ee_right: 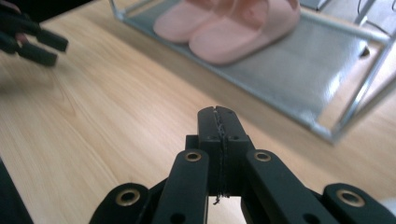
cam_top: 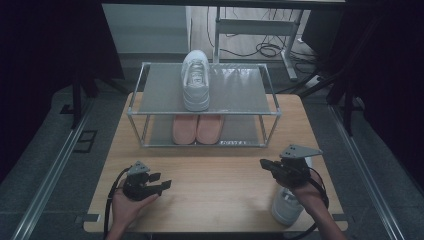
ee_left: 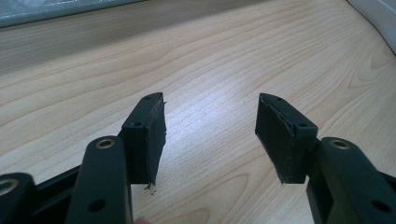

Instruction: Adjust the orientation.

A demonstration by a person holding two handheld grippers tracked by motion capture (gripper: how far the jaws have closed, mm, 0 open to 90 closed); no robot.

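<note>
White sneakers (cam_top: 195,80) number two, pink slippers (cam_top: 197,128) two, tools two.

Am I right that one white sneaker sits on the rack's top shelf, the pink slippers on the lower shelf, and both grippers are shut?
Not quite. The left gripper is open, its jaws standing apart over bare table in the left gripper view. The right gripper is shut. The white sneaker is on the top shelf and the pink slippers on the lower one.
</note>
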